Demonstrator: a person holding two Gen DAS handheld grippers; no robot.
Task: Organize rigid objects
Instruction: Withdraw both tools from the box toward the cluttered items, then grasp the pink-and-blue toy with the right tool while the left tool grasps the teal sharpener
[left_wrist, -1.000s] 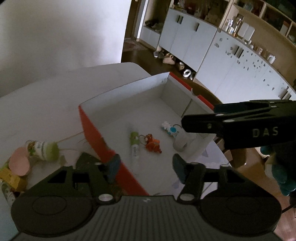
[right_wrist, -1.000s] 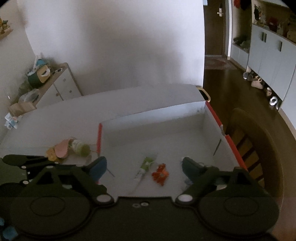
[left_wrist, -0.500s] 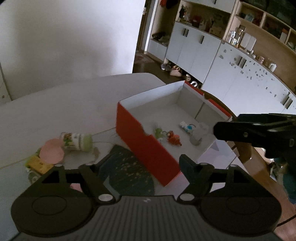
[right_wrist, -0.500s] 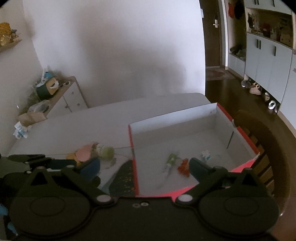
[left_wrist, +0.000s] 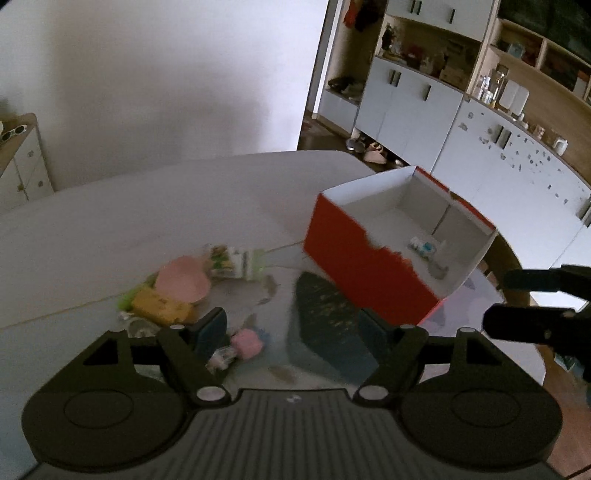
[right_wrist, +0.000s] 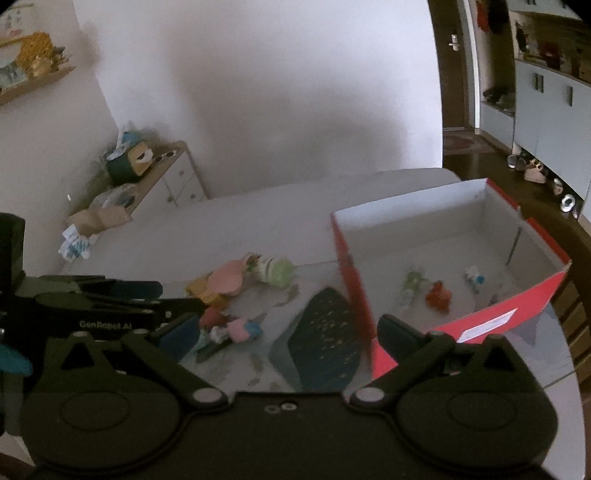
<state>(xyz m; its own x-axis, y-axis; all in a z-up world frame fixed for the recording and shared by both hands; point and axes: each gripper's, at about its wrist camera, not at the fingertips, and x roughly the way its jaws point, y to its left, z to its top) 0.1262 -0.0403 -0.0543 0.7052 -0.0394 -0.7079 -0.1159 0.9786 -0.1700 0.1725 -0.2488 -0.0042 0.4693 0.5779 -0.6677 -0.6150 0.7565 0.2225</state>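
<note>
Now we hold both tools released and empty, the left tool (left_wrist: 291, 328) nearer the loose pile (left_wrist: 184, 291) lying left of the red box (left_wrist: 369, 269), the right tool (right_wrist: 284, 332) farther off.

Two wrist fisheyes angled down, side by side, sharing table (left_wrist: 147, 206) and red box (right_wrist: 498, 325).

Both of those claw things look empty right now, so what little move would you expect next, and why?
Probably the left gripper eases down onto the pink toy just ahead of it. Its jaws have just been opening, with nothing between them, and loose items still lie on the table outside the red box, which already holds a few small things. The right gripper is wide open too.
</note>
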